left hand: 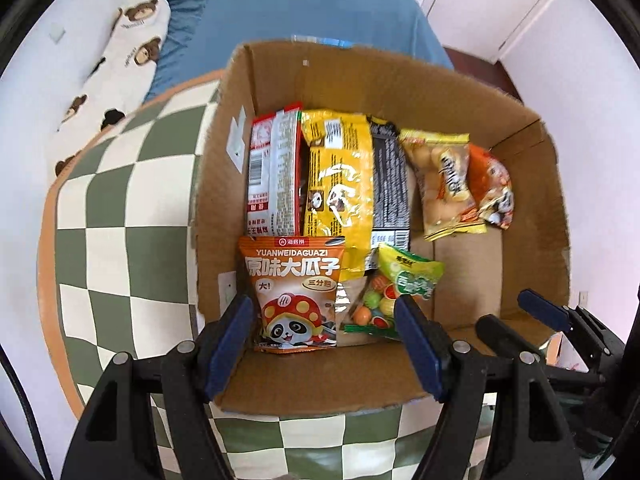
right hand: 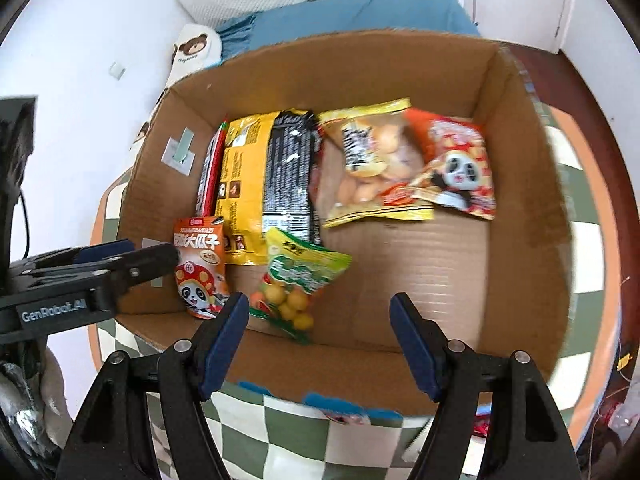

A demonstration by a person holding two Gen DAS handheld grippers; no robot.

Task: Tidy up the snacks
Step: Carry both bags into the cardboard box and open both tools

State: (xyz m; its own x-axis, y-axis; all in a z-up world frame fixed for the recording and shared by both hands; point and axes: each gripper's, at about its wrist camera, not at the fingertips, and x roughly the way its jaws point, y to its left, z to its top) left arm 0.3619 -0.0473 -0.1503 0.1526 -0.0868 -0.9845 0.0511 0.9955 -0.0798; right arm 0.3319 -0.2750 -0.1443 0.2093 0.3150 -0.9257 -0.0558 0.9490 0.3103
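An open cardboard box (left hand: 344,80) (right hand: 440,264) holds several snack packets. A red-and-white packet (left hand: 274,168), a yellow bag (left hand: 340,184) and a black packet (left hand: 390,184) lie side by side along its left. A biscuit bag (left hand: 440,184) and an orange panda packet (left hand: 492,188) lie at the right. My left gripper (left hand: 322,304) hangs open over an orange seed packet (left hand: 292,292) (right hand: 200,268) and a green candy bag (left hand: 396,288) (right hand: 300,276), without pressing either. My right gripper (right hand: 318,300) (left hand: 516,312) is open above the box's near wall, holding nothing. The left gripper (right hand: 136,252) shows at the left of the right wrist view.
The box stands on a round green-and-white checkered top (left hand: 120,200) with an orange rim. Behind it are blue bedding (left hand: 300,12) and a bear-print pillow (left hand: 132,40). A red wrapper (right hand: 348,416) lies on the checkered top outside the box's near wall. The box floor (right hand: 440,264) is bare at front right.
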